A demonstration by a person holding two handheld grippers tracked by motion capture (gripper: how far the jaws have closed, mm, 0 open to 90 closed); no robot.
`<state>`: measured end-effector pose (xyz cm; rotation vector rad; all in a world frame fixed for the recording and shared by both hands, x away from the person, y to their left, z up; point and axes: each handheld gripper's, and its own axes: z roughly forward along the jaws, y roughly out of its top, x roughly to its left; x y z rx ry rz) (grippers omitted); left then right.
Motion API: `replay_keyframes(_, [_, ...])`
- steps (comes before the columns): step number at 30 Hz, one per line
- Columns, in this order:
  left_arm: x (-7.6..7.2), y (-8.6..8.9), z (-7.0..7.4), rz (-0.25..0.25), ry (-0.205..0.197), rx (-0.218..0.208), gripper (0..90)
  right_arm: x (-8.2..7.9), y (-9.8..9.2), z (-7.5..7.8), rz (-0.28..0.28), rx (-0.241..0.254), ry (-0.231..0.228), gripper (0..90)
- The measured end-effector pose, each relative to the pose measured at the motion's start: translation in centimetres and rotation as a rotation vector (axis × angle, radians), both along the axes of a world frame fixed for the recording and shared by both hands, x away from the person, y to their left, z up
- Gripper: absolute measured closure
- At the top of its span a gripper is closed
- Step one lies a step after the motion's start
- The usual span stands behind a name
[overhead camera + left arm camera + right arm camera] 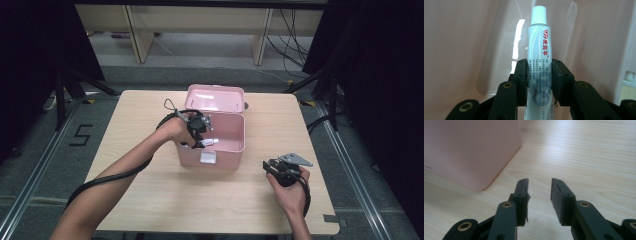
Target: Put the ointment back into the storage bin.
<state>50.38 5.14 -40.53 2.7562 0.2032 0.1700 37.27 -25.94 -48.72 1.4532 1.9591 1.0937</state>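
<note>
Over pink box (216,150), L gripper (199,134) clamps white tube (539,60), held inside the open box, not yet let go. R gripper (539,195) idle w/ jaws apart on table (210,200). I reckon release + lid left.

White ointment tube (539,62) with red lettering, white cap, clamped in left gripper (539,80), inside open pink box (227,131)

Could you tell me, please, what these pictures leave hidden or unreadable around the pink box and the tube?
- White ointment tube: in the left gripper view its lower end is cut off by the bottom edge, behind the left gripper.
- Small print on the tube: too fine to read.
- Pink plastic box: in the high view the hand and gripper cover part of its floor.
- Right gripper: the box's top is cut off.
</note>
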Motion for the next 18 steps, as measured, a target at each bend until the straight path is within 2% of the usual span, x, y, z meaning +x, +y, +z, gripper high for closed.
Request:
replay_keyframes(1, [0.03, 0.0, -0.03, 0.001, -0.001, 0.0, 67.7, -0.06, 0.13, -0.01, -0.011, 0.01, 0.003, 67.8])
replay_keyframes(2, [0.03, 0.0, -0.06, 0.004, -0.001, 0.0, 67.8, -0.02, 0.0, 0.04, -0.007, -0.014, -0.005, 67.8])
replay_keyframes(5, [0.05, -0.01, -0.09, 0.008, 0.004, -0.001, 67.7, -0.04, -0.03, 0.08, -0.008, -0.015, -0.005, 67.8])
replay_keyframes(6, [0.06, 0.0, -0.08, 0.008, 0.005, 0.001, 67.6, -0.22, 0.26, 0.12, -0.027, 0.019, 0.026, 67.8])
replay_keyframes(7, [0.07, 0.0, -0.08, 0.009, 0.005, 0.0, 67.6, -0.18, 0.22, 0.1, -0.024, 0.016, 0.02, 67.8])
replay_keyframes(8, [0.08, 0.01, -0.08, 0.009, 0.006, 0.0, 67.5, -0.01, -0.11, 0.07, -0.008, -0.016, -0.009, 67.7])
replay_keyframes(12, [0.13, 0.01, -0.05, 0.014, 0.01, 0.003, 66.9, 0.0, -0.09, 0.04, -0.007, -0.015, -0.009, 67.6])
replay_keyframes(18, [0.01, 0.16, 0.6, 0.045, -0.005, -0.03, 58.9, -0.07, -0.02, 0.08, -0.014, -0.005, 0.0, 67.5])
